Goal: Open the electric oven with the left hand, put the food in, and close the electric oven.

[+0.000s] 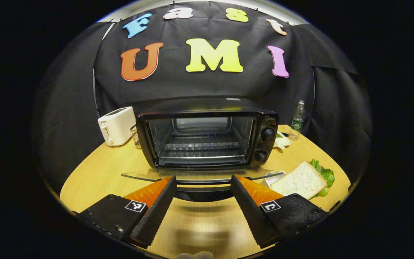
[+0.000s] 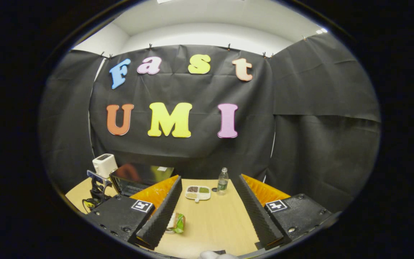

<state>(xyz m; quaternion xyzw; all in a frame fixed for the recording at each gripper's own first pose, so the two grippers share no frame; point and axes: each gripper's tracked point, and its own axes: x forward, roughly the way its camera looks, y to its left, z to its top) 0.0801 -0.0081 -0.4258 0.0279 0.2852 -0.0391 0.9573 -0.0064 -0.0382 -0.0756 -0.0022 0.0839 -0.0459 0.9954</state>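
Oven [image 1: 207,138] door [image 1: 199,175] lies flat open so my spread left gripper [image 1: 203,189] hangs at its handle, right gripper [image 2: 207,201] spread above the sandwich [image 2: 176,222].

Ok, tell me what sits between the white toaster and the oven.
In the left gripper view, a small wire basket stands between the toaster and the oven, close against the oven's left side. Whether it touches either one cannot be told.

1. Dim booth; light falls from the ceiling [image 2: 207,28] above.
2. Soft blurred shadow on the table [image 1: 199,230] between the left gripper [image 1: 203,187] fingers.
3. Fisheye bends every edge.
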